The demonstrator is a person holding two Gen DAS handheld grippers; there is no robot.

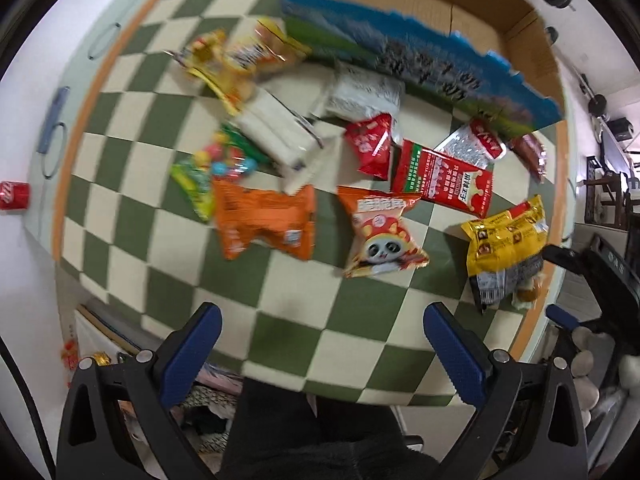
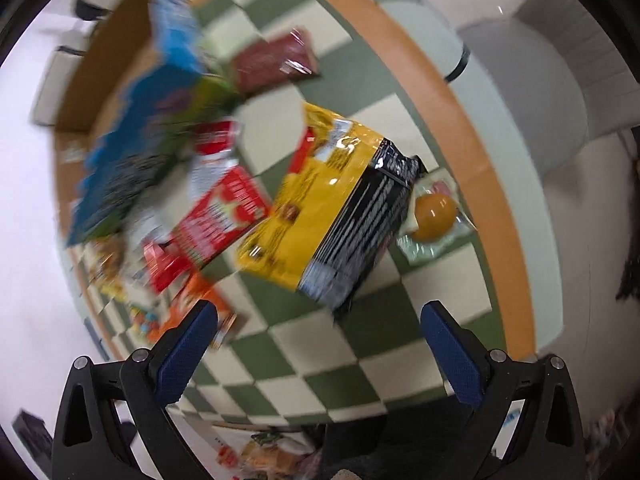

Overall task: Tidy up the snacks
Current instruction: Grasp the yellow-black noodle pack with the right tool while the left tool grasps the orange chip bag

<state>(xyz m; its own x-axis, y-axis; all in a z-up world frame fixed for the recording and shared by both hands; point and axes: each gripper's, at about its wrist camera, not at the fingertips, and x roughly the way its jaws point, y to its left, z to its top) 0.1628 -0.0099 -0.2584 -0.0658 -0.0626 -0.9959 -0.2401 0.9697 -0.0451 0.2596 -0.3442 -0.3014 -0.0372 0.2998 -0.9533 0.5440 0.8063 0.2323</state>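
Both grippers' jaws gape empty above the snacks; the panda packet (image 1: 380, 232) has unreadable print.

Under my left hand-held gripper (image 1: 322, 344) the near strip of the checkered surface (image 1: 280, 320) lies bare, so I have free room to come in low from the near edge. Farther in, packets crowd the middle: the orange bag (image 1: 266, 222) to the left, the panda packet (image 1: 380, 234) at centre, the yellow bag (image 1: 506, 240) to the right, with narrow lanes of bare surface between them. The cardboard box (image 1: 440, 12) with its blue-and-green flap (image 1: 400, 56) walls off the far side. Before my right hand-held gripper (image 2: 320, 344), wide open, bare checks run up to the yellow bag (image 2: 320, 208); a round orange snack (image 2: 434, 212) sits just right of it, near the surface's rim.
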